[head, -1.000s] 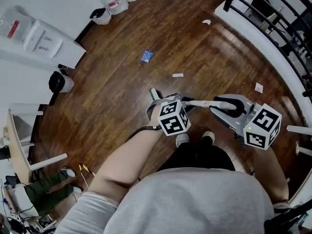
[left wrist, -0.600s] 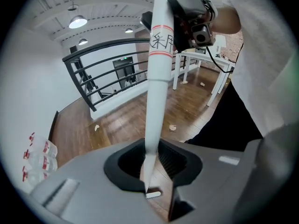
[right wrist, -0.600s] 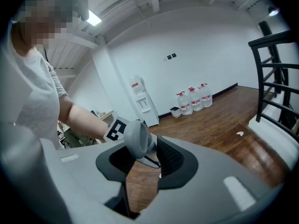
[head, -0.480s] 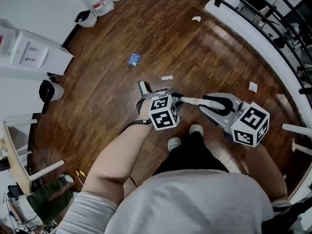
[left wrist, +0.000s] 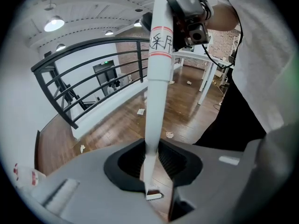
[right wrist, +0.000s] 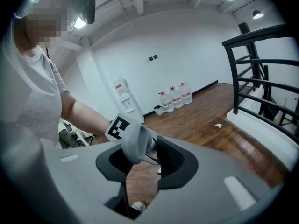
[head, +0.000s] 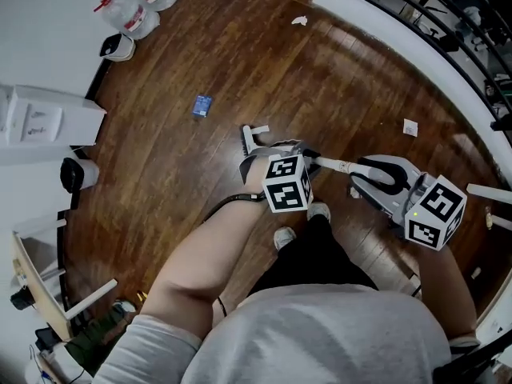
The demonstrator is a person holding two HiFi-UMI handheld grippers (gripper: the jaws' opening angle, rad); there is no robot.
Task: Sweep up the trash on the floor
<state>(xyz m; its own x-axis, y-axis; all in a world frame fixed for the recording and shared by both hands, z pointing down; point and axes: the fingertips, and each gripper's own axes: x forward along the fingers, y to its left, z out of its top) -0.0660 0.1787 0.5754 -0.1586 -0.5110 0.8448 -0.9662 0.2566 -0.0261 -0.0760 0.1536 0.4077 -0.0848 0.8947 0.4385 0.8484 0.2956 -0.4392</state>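
Broom handle (left wrist: 156,78), white: clamped in both left gripper (left wrist: 150,164) and right gripper (right wrist: 140,155), long axis running from right jaws down through left jaws; trash, a blue packet (head: 202,106), on floor (head: 240,54) ahead-left of the nearer left jaws, well apart.

Grey T-shirt (head: 320,334), black trousers (head: 320,256)

Blue scrap (head: 202,106) too small to identify (handle (head: 330,165): lower end hidden)
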